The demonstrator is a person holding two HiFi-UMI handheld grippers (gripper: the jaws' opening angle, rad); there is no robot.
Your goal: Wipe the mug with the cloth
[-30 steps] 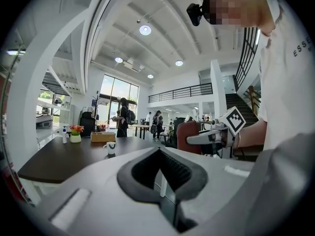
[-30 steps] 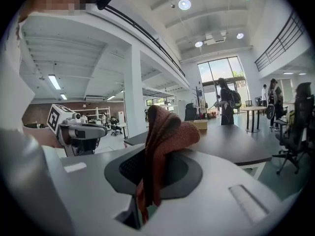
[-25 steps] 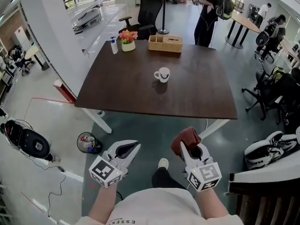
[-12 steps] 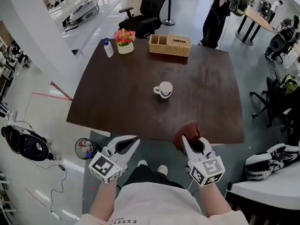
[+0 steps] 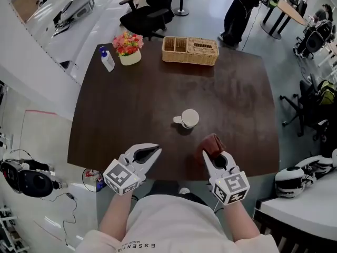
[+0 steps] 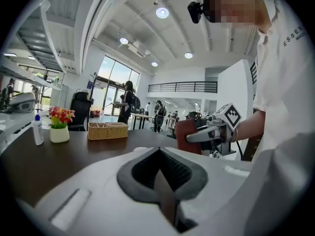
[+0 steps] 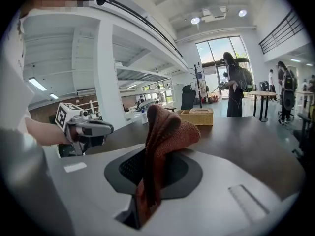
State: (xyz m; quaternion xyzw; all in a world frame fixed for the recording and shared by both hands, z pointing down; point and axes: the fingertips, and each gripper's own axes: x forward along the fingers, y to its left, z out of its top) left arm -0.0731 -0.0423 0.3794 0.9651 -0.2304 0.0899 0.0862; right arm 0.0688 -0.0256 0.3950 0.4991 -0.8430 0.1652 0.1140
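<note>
The dark brown counter (image 5: 131, 104) carries a white mug (image 5: 188, 118) near its middle, its handle toward the view's left. Along the far edge stand a wicker basket (image 5: 190, 50), a white pot of flowers (image 5: 128, 48) and, just beside the pot, a blue-topped pump bottle (image 5: 107, 59).

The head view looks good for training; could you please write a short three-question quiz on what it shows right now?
1. True or false: the cloth is clamped in the left gripper.
2. The mug stands: A) on a tray; B) on the table, untouched by either gripper; C) in a sink.
3. Fill in: the left gripper's jaws are ___, with nothing between them.
Key: 1 false, the right gripper holds it; 2 B; 3 shut.
</note>
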